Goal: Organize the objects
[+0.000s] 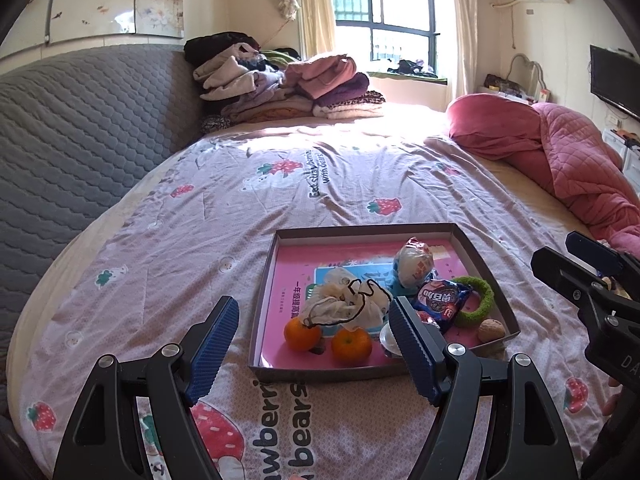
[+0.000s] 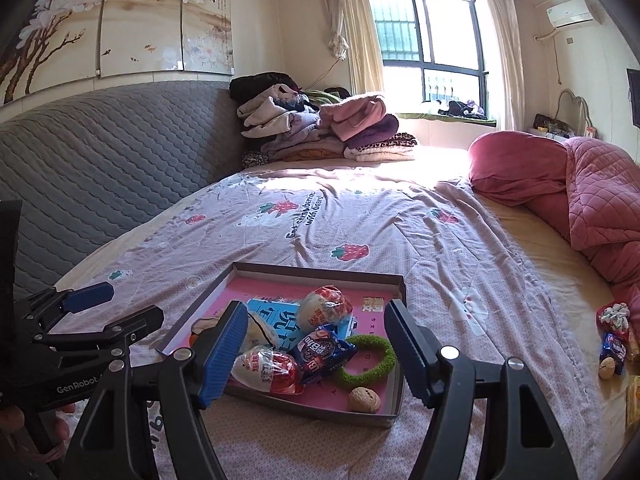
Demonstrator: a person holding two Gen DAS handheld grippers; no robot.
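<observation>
A shallow cardboard box (image 1: 262, 292) (image 2: 400, 292) with a pink bottom lies on the bed. In it are two oranges (image 1: 302, 334), a cloth drawstring pouch (image 1: 344, 304), two egg-shaped wrapped snacks (image 2: 267, 368), a dark blue snack packet (image 1: 442, 300) (image 2: 322, 350), a green fuzzy ring (image 1: 476, 300) (image 2: 366, 360) and a walnut (image 1: 491, 330) (image 2: 364, 400). My left gripper (image 1: 314, 350) is open and empty, just before the box's near edge. My right gripper (image 2: 316, 358) is open and empty, over the box's near right part.
Loose items lie at the bed's right edge: a red bag (image 2: 612, 318), a blue packet (image 2: 614, 350), a walnut (image 2: 606, 368). A red quilt (image 2: 580, 192) lies at right, folded clothes (image 1: 288, 84) at the far end, a grey padded headboard (image 1: 80, 128) at left.
</observation>
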